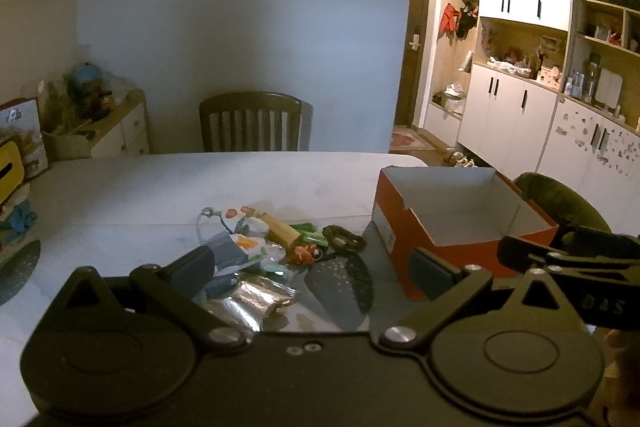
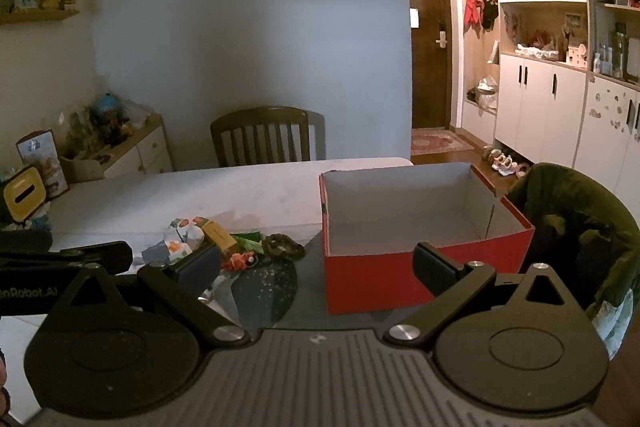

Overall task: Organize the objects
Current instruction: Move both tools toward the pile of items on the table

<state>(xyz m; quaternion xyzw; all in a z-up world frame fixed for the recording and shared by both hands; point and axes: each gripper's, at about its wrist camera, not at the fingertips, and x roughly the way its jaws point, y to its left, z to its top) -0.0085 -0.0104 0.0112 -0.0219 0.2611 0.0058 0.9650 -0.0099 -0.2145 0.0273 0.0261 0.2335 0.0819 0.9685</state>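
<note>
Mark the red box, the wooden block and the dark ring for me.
red box (image 2: 368, 279), right wrist view, front wall.
wooden block (image 1: 280, 228), left wrist view, top face.
dark ring (image 2: 285, 247), right wrist view, its band.

Foil packet partly behind the left tongs (its print unreadable).

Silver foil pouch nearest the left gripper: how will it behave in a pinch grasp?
The silver foil pouch looks crinkled and thin, so probably floppy and light; it would likely sag from a corner pinch. Its glossy surface suggests it may slip between the pads. It lies flat among other items in the pile, so a push would probably slide it and drag neighbours rather than roll.
</note>
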